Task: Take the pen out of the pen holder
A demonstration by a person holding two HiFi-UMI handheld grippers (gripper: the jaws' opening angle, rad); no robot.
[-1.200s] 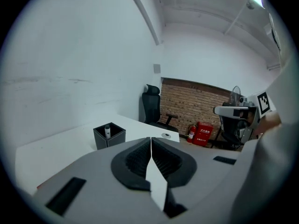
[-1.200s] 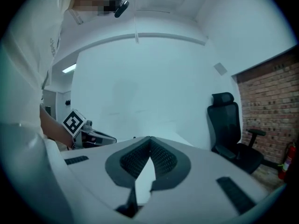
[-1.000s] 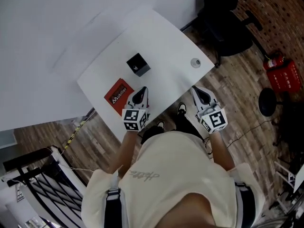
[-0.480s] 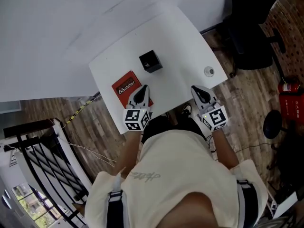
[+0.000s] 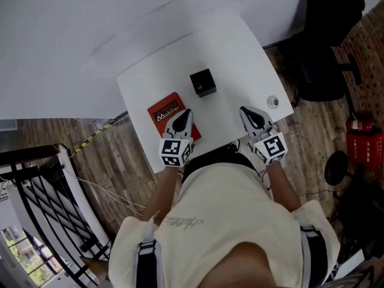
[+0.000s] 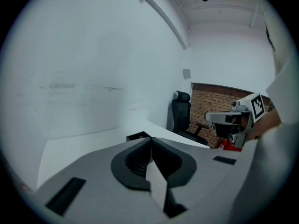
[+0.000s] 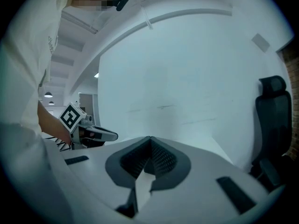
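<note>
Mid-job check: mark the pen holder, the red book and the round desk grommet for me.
pen holder (image 5: 203, 81), head view, on its open top.
red book (image 5: 165, 110), head view, on the printed cover.
round grommet (image 5: 273, 101), head view, on its centre.

The table has a smooth, matt white top. The pen holder on it looks like matt black plastic, though it is too small to be sure. The red booklet has a paper or card cover. The floor is worn wood planking, and the wall is rough brick. The left gripper and the right gripper have matt grey plastic shells and dark ribbed pads. The person's shirt is soft cream cloth.
</note>
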